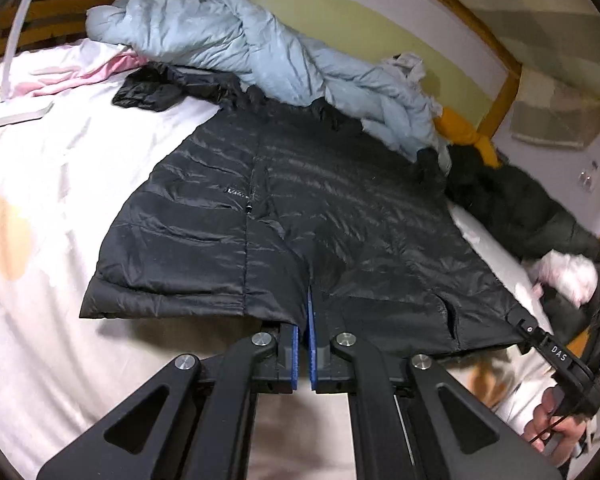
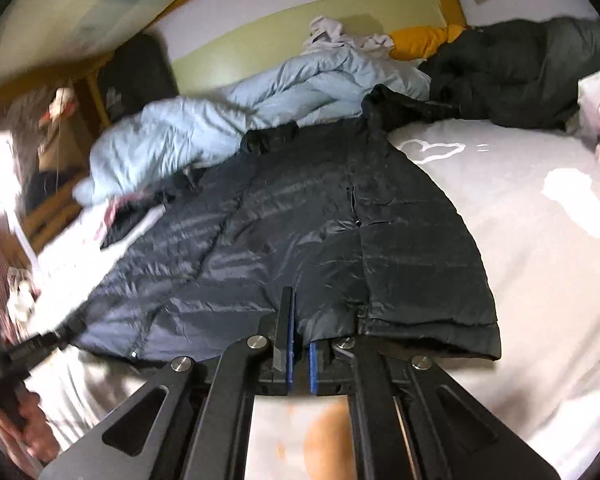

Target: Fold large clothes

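gripping the bottom hem, left tool point(image 1: 306, 344) and right tool point(image 2: 298, 344) are clamped shut on black puffer jacket point(image 1: 300, 208) spread on bed point(image 1: 40, 160); judged light, soft, slippery; hem corners are best held.

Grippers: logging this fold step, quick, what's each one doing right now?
Left gripper: shut on the black jacket hem.
Right gripper: shut on the same hem.

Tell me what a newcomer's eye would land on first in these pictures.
First, the shiny black quilted puffer jacket spread flat across the white bedsheet, its hem pinched by the left tool and the right tool. Behind its collar lies a crumpled pale blue padded coat, with a dark green coat heaped at the far right.
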Motion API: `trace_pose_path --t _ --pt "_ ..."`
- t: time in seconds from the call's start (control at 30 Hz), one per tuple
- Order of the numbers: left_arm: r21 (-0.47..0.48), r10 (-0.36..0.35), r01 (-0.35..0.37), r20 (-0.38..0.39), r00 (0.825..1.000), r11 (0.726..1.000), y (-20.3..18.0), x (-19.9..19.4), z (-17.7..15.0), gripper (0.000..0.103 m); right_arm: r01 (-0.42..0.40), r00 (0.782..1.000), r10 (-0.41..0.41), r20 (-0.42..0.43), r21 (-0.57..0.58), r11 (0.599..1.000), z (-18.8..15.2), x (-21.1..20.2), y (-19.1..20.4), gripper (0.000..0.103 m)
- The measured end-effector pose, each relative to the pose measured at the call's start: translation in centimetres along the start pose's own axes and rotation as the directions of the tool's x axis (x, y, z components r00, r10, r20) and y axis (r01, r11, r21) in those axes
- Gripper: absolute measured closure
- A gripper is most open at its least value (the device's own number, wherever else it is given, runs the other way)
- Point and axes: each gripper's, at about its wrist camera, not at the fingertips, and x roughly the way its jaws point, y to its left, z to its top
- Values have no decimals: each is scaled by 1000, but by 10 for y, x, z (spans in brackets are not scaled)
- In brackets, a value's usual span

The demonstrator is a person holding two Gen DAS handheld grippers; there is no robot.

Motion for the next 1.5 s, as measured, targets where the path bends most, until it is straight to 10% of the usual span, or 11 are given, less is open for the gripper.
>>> trace_pose_path --t 0.23,0.5,0.8,1.0,1.13,1.2,1.33,1.5 --pt "58 90 -90 10 996 994 -15 -6 -9 100 73 997 -74 -11 -59 996 -13 -10 10 97" --pt "217 127 -151 124 984 964 -48 13 77 99 120 988 -99 116 -196 973 59 -7 31 96" --pt "248 231 -223 -1 973 943 -36 134 144 98 110 993 -114 -1 -267 957 131 112 36 93" --pt "313 280 -255 -38 959 915 -30 183 132 94 112 989 -133 -68 -251 962 122 169 23 93" --pt "287 192 -176 -28 981 942 -21 189 127 91 105 988 -128 -86 -229 968 107 188 8 79" --pt "271 147 -146 17 989 951 -18 177 125 81 96 991 -112 -66 -212 973 105 186 2 71" --pt "330 118 -193 234 965 924 -28 128 123 14 56 998 -62 -20 -200 978 107 169 -2 47" --pt "382 20 -131 281 959 915 -43 89 124 4 61 995 -44 90 -198 978 116 132 3 11"
